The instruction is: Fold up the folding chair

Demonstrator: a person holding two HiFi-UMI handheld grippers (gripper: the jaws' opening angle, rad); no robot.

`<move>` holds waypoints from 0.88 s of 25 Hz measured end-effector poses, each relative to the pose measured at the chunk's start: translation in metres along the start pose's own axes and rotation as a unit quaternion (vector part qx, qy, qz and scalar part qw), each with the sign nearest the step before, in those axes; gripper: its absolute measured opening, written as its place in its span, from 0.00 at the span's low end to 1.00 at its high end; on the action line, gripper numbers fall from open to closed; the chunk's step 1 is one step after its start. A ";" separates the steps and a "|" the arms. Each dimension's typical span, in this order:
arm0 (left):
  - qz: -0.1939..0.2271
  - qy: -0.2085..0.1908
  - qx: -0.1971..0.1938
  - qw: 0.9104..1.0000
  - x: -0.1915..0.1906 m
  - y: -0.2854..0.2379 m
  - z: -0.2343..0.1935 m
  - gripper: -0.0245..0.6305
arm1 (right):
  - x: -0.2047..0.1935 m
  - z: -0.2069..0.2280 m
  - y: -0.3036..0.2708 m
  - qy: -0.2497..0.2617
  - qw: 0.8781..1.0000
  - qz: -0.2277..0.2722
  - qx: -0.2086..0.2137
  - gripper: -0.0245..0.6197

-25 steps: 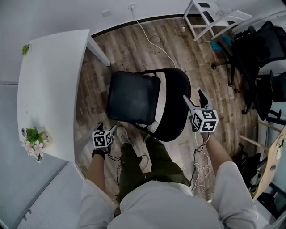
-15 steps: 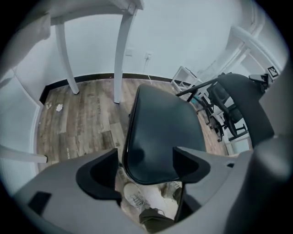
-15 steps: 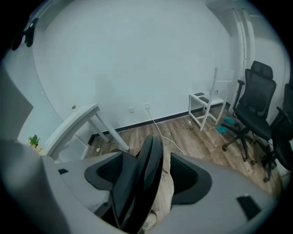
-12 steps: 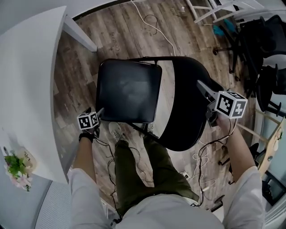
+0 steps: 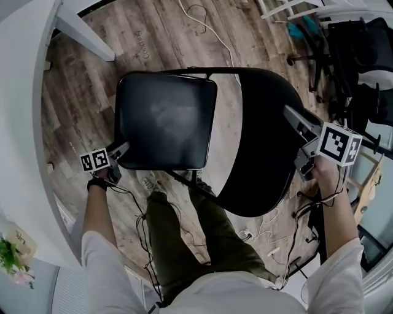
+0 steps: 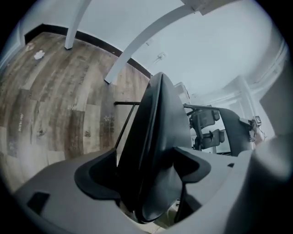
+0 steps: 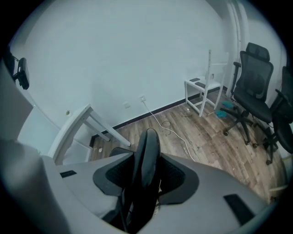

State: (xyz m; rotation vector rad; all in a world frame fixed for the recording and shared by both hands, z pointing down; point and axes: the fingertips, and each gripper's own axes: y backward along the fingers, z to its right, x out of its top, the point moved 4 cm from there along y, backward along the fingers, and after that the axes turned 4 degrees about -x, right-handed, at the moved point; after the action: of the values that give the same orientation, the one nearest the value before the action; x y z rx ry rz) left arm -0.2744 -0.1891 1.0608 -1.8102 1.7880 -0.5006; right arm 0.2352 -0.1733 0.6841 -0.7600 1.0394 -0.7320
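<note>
The black folding chair stands open on the wood floor, its seat point(image 5: 163, 119) to the left of its rounded backrest point(image 5: 261, 141). My left gripper point(image 5: 123, 149) is at the seat's near left corner. In the left gripper view the seat edge point(image 6: 158, 137) stands between the wide jaws of that gripper point(image 6: 146, 169), and I see no squeeze. My right gripper point(image 5: 293, 115) is on the backrest's right rim. Its jaws have just been closing, and in the right gripper view this gripper point(image 7: 145, 172) has both pads against the backrest's edge point(image 7: 147, 151).
A white table point(image 5: 24, 122) runs along the left, with a leg point(image 5: 80, 30) near the chair. Black office chairs point(image 5: 359, 49) and a white rack point(image 5: 295, 7) stand at the upper right. Cables point(image 5: 206, 27) trail over the floor. The person's legs point(image 5: 202, 233) are just behind the chair.
The left gripper has come from beside the person's leg to the seat's near left corner. The right gripper has settled onto the backrest's rim. The chair now looks larger and nearer.
</note>
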 end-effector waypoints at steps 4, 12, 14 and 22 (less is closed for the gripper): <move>0.007 0.026 -0.036 0.999 -0.001 -0.005 -0.006 0.64 | 0.003 -0.008 -0.006 -0.009 0.999 0.011 0.038 0.29; 0.002 0.026 -0.019 0.999 -0.004 0.000 0.018 0.64 | 0.014 -0.016 0.002 -0.043 0.997 0.020 0.068 0.25; -0.001 0.018 -0.014 1.000 -0.004 0.004 0.035 0.64 | 0.007 -0.003 0.021 -0.105 0.994 0.003 -0.011 0.24; -0.016 -0.024 -0.040 0.999 -0.020 0.021 0.149 0.64 | 0.032 -0.009 0.070 -0.123 0.992 -0.009 -0.010 0.21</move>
State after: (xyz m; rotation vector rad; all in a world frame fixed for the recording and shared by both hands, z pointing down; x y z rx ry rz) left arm -0.2016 -0.1511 0.9331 -1.8921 1.7724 -0.3994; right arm 0.2484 -0.1633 0.6085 -0.8545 0.8192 -0.6261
